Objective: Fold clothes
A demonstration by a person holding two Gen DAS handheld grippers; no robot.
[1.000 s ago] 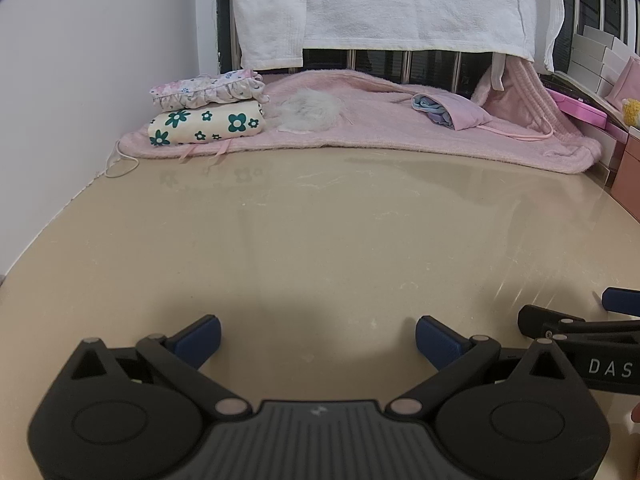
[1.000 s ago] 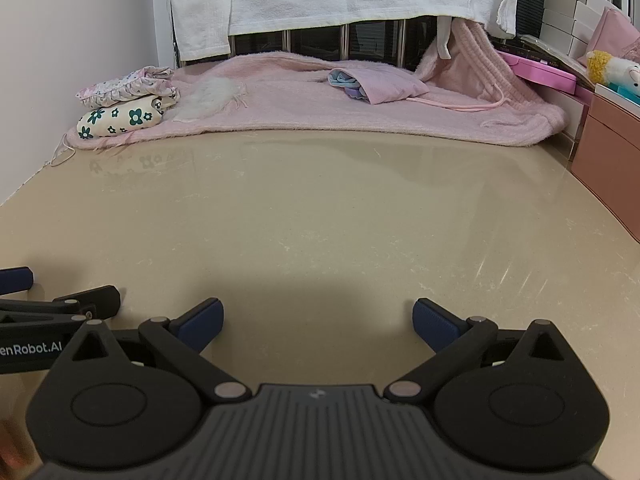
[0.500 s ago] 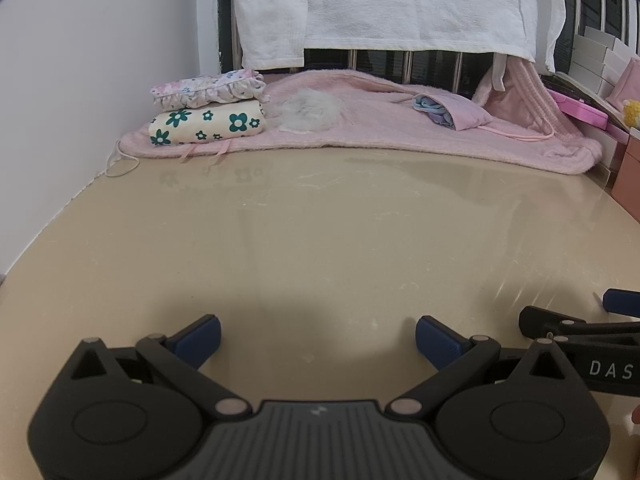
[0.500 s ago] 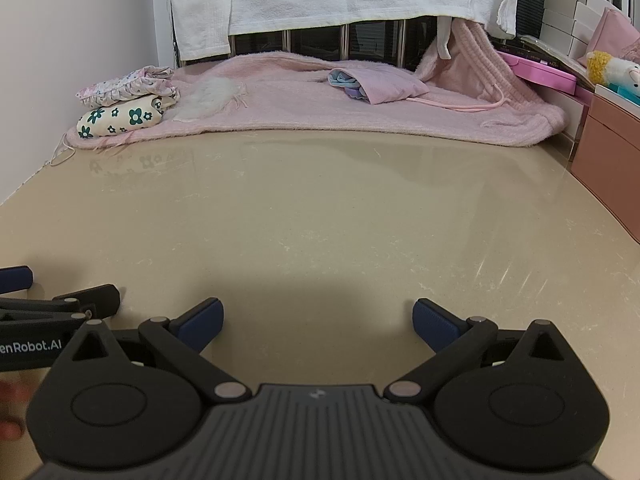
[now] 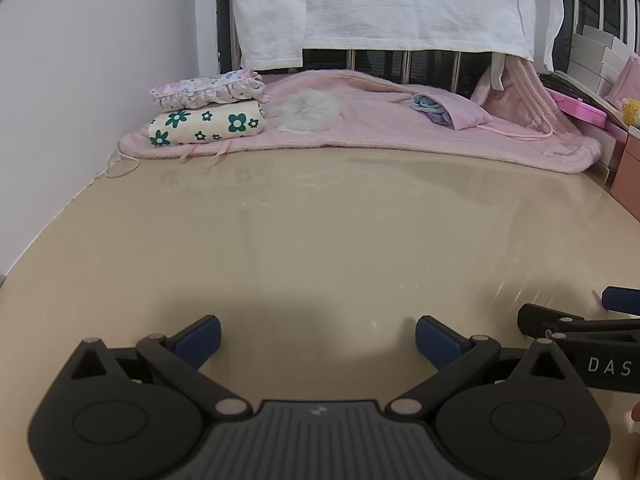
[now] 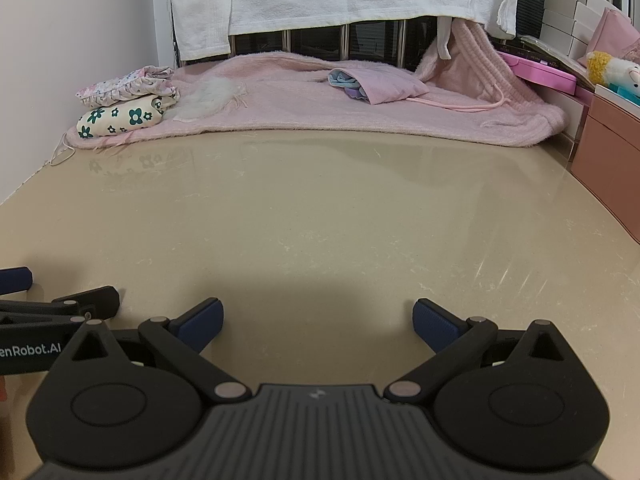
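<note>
Beige, glossy worktop fills the ground ahead of both tongs. Left tongs: spread wide, blue pads far apart, nothing between them, holding nothing; they sit low over the worktop, though contact with it cannot be judged. Right tongs: likewise spread wide and holding nothing, blue pads well apart. The two tongs lie side by side; each appears at the edge of the other's view, the right tongs just to the right of the left ones.

Far ahead of both tongs, at the back edge of the worktop, lies a pink fleece garment spread flat, with a pale fluffy tuft on it and a small lilac pouch ahead and to the right. Ahead and to the left, resting on the garment's corner, stand two folded pieces: a cream cloth with green flowers below, a frilled floral cloth on top. White towel hangs behind the garment. To the far right stand a pink-brown cabinet and a yellow-and-white soft toy. Between the tongs and the clothes lies only bare worktop.
</note>
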